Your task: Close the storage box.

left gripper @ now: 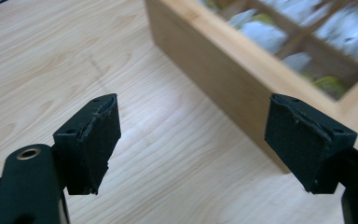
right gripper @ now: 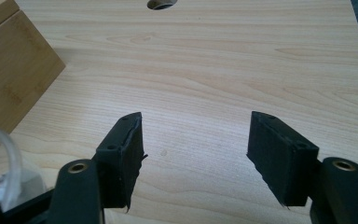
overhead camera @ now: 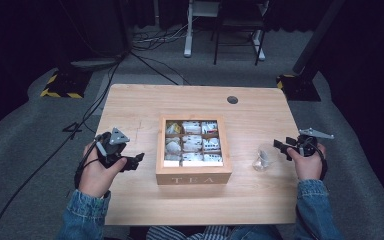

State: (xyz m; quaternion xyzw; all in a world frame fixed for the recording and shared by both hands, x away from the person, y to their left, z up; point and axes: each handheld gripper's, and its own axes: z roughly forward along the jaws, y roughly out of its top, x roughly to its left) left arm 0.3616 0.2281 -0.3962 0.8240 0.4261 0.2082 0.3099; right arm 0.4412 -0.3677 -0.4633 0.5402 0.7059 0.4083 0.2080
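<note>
A wooden box [overhead camera: 193, 178] marked TEA stands open in the middle of the table, its compartments holding several tea bags [overhead camera: 192, 142]. My left gripper [overhead camera: 138, 159] hovers just left of the box, jaws open and empty; in the left gripper view the gripper [left gripper: 200, 140] faces the box's side wall [left gripper: 223, 74]. A small clear glass [overhead camera: 264, 158] stands right of the box. My right gripper [overhead camera: 279, 145] is beside the glass on its right, open with nothing between its jaws. The right gripper view shows the gripper [right gripper: 196, 154] over bare wood, with the glass rim [right gripper: 7, 154] at its lower left.
The light wooden table [overhead camera: 130, 105] has a round cable hole [overhead camera: 232, 99] at the back right. Bare wood lies on both sides of the box. On the grey floor behind are cables [overhead camera: 150, 55], stand bases with yellow-black stripes [overhead camera: 62, 85] and furniture legs [overhead camera: 187, 40].
</note>
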